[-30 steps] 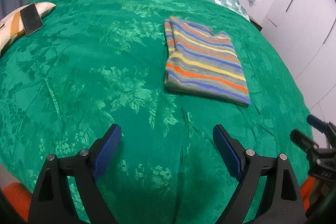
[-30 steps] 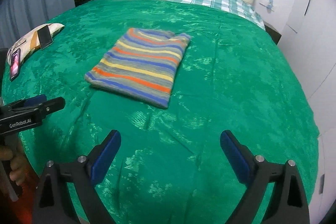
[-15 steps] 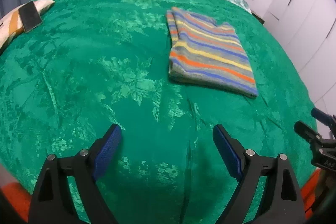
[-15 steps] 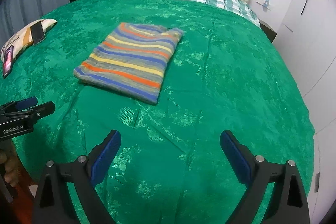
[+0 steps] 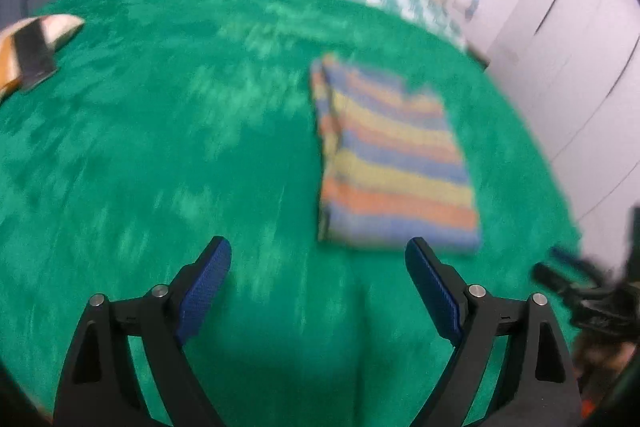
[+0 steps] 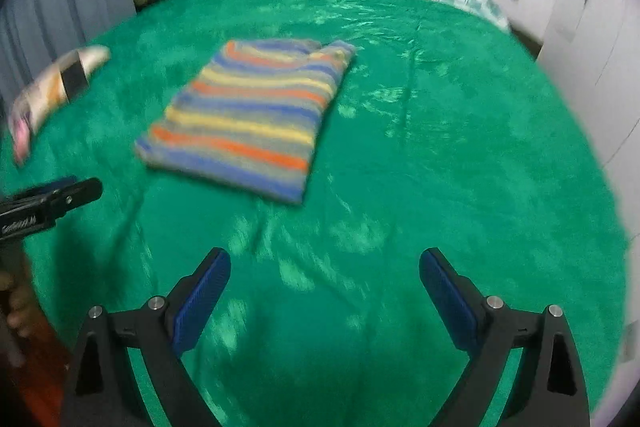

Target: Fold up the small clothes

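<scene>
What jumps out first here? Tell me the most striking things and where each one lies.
The striped garment, folded into a neat rectangle, lies mid-bed on the bright green bedspread. Both grippers, left and right, hover open and empty near the bed's near edge. A dark phone rests on a small cushion at the left edge.

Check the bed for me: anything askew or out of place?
Nothing stands out. The striped garment lies folded flat on the green cover; both grippers, left and right, are open and empty. Both views are blurred.
</scene>
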The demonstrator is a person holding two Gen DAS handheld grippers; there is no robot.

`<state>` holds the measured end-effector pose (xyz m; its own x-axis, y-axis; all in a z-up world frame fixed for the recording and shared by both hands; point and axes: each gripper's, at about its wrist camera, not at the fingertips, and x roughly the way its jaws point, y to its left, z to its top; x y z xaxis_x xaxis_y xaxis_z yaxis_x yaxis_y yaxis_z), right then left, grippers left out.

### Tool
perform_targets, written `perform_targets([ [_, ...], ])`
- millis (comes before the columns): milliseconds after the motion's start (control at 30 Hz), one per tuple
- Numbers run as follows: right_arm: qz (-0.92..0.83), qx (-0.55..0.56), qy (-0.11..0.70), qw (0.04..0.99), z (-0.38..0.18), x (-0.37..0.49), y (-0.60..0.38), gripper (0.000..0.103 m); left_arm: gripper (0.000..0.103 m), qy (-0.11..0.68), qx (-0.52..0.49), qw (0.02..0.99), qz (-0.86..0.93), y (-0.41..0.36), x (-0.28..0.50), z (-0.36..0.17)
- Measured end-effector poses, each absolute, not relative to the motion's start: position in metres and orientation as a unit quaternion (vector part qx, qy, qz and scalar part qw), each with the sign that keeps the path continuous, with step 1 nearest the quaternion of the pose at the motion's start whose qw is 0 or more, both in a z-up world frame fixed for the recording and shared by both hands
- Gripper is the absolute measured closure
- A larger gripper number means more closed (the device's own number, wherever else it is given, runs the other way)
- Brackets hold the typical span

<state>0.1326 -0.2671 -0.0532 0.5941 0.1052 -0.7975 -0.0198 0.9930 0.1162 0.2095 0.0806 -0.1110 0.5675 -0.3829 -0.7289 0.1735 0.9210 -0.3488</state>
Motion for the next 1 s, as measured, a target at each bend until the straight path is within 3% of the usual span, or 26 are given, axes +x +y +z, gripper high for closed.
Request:
perform_targets([
  [167,0.12,0.228,0.404,0.878,-0.063,0.206,-0.317,0.008,0.009,0.474,-0.12,0.852,-0.188,0.066,0.294,-0.128],
  [300,0.153,0.303,0.417,0.843,-0.102,0.271,-0.333,0.009,0.01,0.494,-0.125,0.834,-0.21,0.052,0.333,-0.152],
  [400,0.181,0.335,0.424,0.822,-0.126,0.305,-0.327,0.024,0.014,0.494,-0.128,0.831,-0.222,0.04,0.352,-0.162],
  [433,0.194,0.345,0.421,0.816,-0.13,0.312,-0.324,0.024,0.02,0.495,-0.131,0.829,-0.226,0.036,0.357,-0.166],
  [467,0.209,0.358,0.419,0.808,-0.135,0.321,-0.316,0.027,0.044,0.5,-0.132,0.825,-0.228,0.031,0.362,-0.17],
  [500,0.205,0.352,0.426,0.808,-0.138,0.328,-0.308,0.029,0.078,0.506,-0.134,0.82,-0.23,0.028,0.366,-0.173],
  [533,0.19,0.324,0.439,0.816,-0.139,0.333,-0.298,0.046,0.082,0.514,-0.141,0.814,-0.231,0.025,0.369,-0.176],
  [567,0.175,0.297,0.449,0.825,-0.139,0.335,-0.291,0.076,0.085,0.512,-0.145,0.817,-0.222,0.025,0.368,-0.174],
  [600,0.154,0.251,0.452,0.842,-0.131,0.334,-0.279,0.077,0.088,0.507,-0.144,0.822,-0.218,0.025,0.366,-0.169],
  [767,0.165,0.179,0.384,0.89,-0.071,0.309,-0.253,0.079,0.09,0.452,-0.114,0.856,-0.223,0.028,0.342,-0.114],
  [933,0.203,0.183,0.312,0.91,-0.003,0.3,-0.241,0.079,0.09,0.389,-0.101,0.885,-0.235,0.044,0.323,-0.038],
  [1000,0.213,0.201,0.302,0.907,0.011,0.304,-0.244,0.079,0.082,0.383,-0.094,0.889,-0.234,0.046,0.323,-0.023],
])
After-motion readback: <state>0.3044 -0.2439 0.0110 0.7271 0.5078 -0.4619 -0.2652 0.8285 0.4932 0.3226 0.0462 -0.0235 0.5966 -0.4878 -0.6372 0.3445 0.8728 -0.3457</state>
